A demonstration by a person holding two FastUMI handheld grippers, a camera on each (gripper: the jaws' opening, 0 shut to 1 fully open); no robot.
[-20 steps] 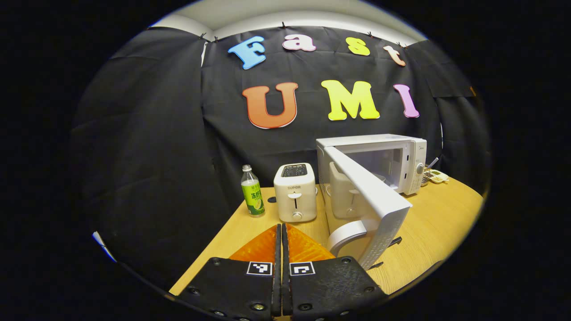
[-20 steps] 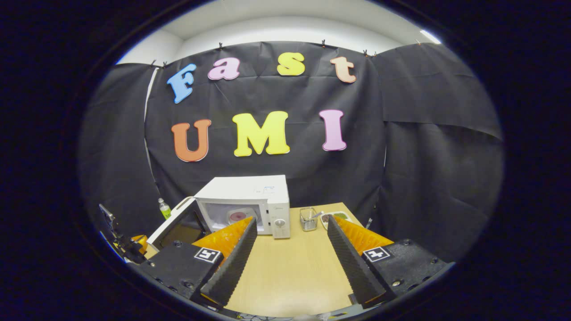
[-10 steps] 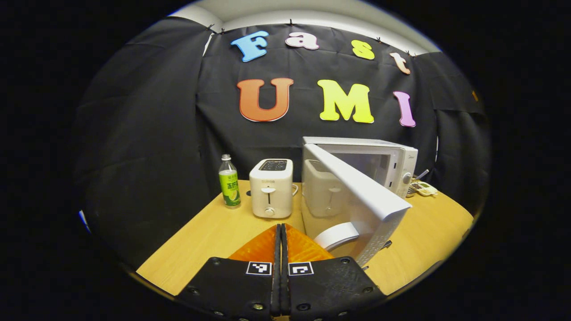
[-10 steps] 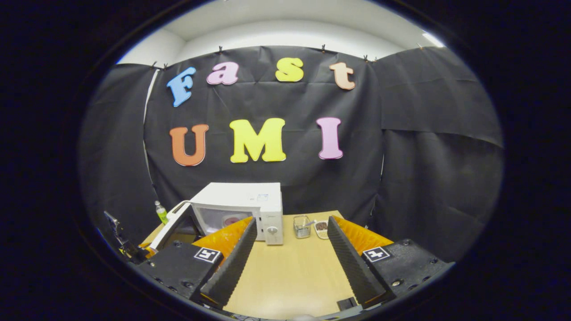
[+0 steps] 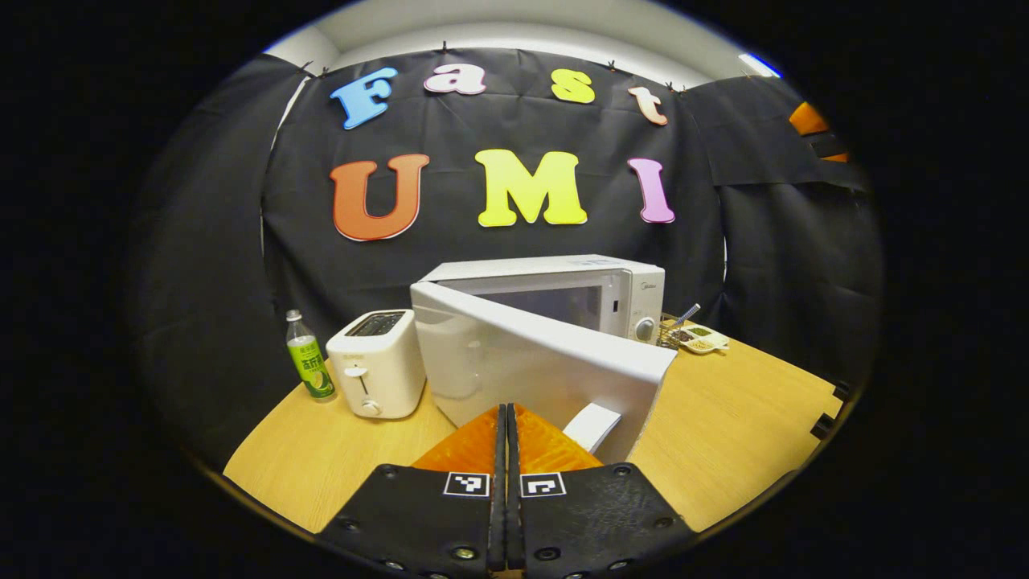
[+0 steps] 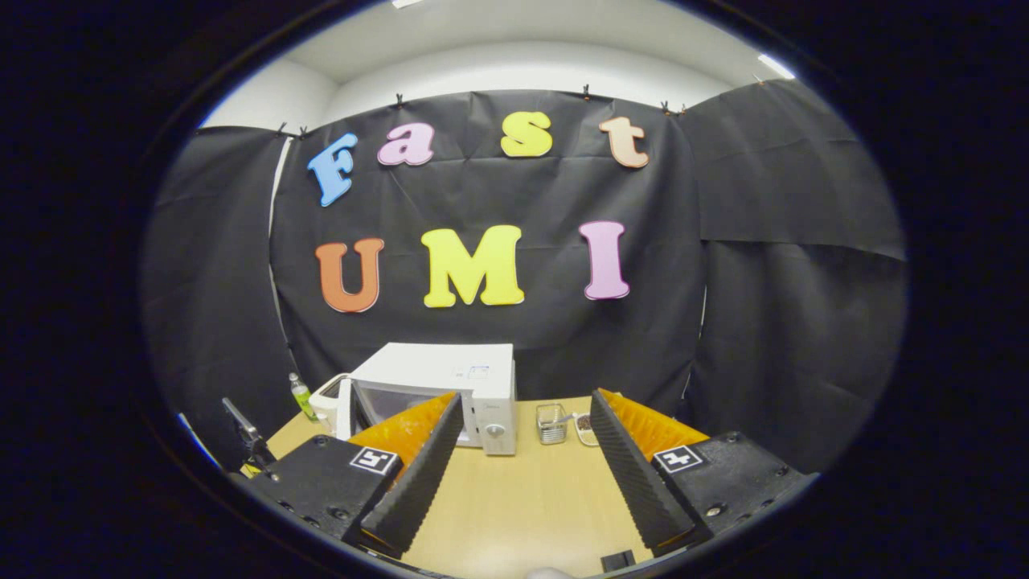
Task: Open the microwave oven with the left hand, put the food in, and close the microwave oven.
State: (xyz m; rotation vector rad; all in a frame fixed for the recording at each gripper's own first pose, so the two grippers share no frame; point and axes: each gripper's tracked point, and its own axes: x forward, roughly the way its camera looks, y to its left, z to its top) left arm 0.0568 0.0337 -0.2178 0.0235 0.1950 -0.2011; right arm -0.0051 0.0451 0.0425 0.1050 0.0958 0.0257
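Note:
The white microwave (image 5: 555,281) stands at the back of the wooden table (image 5: 723,434). Its door (image 5: 530,362) hangs partly open, angled toward me, with the white handle (image 5: 591,426) low on its outer face. My left gripper (image 5: 506,408) is shut with nothing between its fingers, and its tips sit against the door just left of the handle. In the right gripper view the microwave (image 6: 450,378) is farther off, its door close to the body. My right gripper (image 6: 525,396) hangs open and empty above the table. The door hides the inside of the oven.
A white toaster (image 5: 376,362) and a green-labelled bottle (image 5: 309,367) stand left of the microwave. A wire basket (image 6: 551,422) and a small dish (image 5: 701,338) sit to its right. Bare tabletop (image 6: 522,498) lies in front of the right gripper.
The microwave door has swung from wide open toward the oven as my shut left gripper moved round to its outer face. The right gripper has drawn back, staying open.

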